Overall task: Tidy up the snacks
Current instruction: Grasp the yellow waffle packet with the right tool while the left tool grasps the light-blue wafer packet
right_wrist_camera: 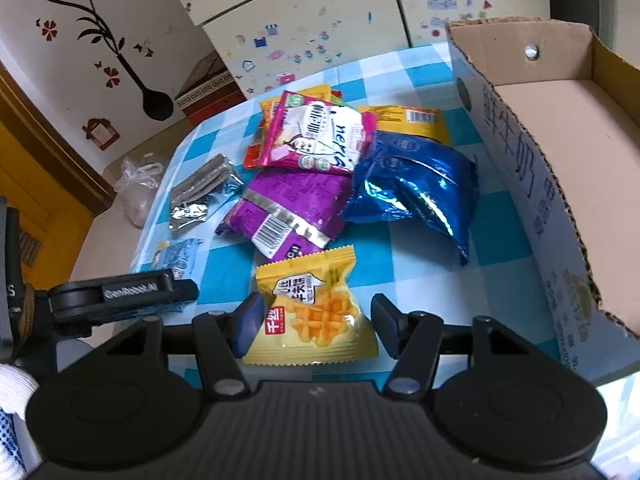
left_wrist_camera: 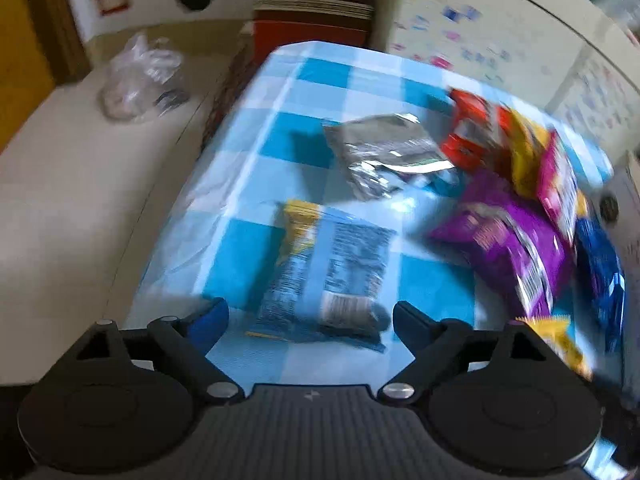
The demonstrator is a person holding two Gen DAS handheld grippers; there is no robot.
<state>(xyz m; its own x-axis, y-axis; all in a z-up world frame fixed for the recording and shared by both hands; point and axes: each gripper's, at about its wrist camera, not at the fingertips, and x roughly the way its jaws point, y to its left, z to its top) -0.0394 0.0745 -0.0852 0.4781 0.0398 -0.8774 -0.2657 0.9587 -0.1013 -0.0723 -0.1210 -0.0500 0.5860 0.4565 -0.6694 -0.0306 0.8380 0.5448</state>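
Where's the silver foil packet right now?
In the right wrist view, the silver foil packet lies on the checked tablecloth, left of the purple packet, near the table's left edge.

Cream wall (right_wrist_camera: 132, 8) with flower decals, sticker-covered cabinet (right_wrist_camera: 320, 28), yellow door (right_wrist_camera: 36, 184)

Cardboard box (right_wrist_camera: 560, 184) walled right gripper's (right_wrist_camera: 318, 326) right; snack pile (right_wrist_camera: 320, 184) crowded ahead; bare tablecloth (right_wrist_camera: 424, 268) between stayed passable.
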